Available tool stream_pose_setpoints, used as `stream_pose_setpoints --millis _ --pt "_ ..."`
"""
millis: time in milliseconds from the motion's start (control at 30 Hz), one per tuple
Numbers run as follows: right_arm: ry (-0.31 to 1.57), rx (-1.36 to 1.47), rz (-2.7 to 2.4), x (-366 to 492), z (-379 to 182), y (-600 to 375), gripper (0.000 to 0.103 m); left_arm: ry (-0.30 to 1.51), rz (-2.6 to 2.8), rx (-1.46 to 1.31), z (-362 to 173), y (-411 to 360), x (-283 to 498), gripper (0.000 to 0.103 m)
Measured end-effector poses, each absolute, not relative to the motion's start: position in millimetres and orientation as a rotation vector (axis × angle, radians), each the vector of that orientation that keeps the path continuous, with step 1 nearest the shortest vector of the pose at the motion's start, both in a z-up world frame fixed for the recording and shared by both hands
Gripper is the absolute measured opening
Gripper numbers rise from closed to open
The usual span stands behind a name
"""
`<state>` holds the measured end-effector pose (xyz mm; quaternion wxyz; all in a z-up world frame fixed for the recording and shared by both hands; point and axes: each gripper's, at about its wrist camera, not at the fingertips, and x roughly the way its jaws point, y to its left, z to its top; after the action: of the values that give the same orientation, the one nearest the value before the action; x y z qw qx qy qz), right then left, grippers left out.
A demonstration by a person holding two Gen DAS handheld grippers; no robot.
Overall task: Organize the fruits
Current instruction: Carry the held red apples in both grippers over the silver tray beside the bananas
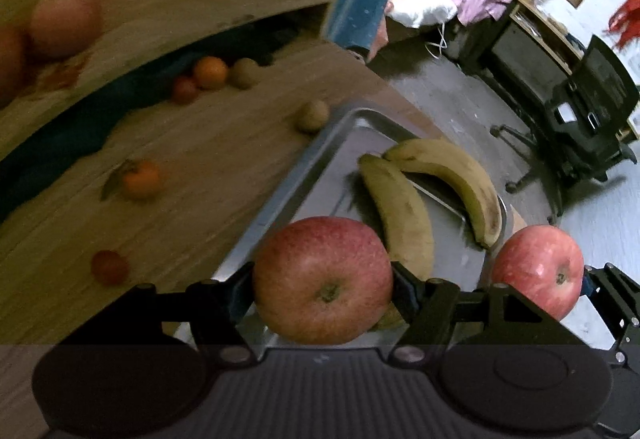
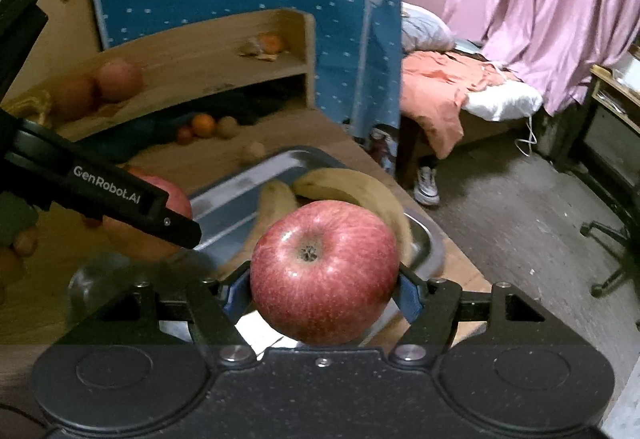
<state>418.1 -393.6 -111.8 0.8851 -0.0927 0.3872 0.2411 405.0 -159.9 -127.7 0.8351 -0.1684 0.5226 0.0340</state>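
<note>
The left gripper (image 1: 323, 281) is clamped on a red apple (image 1: 323, 279) held stem end toward the camera; its skin is dull red with yellowish streaks and fine speckles. It hangs over the near corner of a metal tray (image 1: 280, 195) on a wooden desk (image 1: 192, 175). Two yellow bananas (image 1: 436, 191) with brown blotches lie in the tray, joined at the far end. At the right edge of that view the second apple (image 1: 538, 271) shows, brighter red and glossy.

The right gripper (image 2: 324, 287) grips this second apple by its sides between blue-padded fingers (image 2: 407, 293), calyx end up, above the tray's front rim and partly outside it. The left gripper's black finger, lettered "GenRobot.AI", crosses the left side of the right view and hides most of the first apple.

On the desk beyond the tray lie a kiwi (image 1: 313, 115), a leafy tangerine (image 1: 140, 179), a small red fruit (image 1: 109, 266), and a cluster under the shelf (image 1: 208, 7). Fruits on the shelf are blurred; two look like apples. Dark cloth fills the shelf's lower opening.
</note>
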Motion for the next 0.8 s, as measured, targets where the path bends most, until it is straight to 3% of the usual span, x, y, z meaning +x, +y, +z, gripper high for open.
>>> stream_pose_setpoints --millis 800 --pt "0.849 -0.195 0.601 462 -132 -391 0.072 1.165 0.132 -0.368 -146 -166 446 0.074"
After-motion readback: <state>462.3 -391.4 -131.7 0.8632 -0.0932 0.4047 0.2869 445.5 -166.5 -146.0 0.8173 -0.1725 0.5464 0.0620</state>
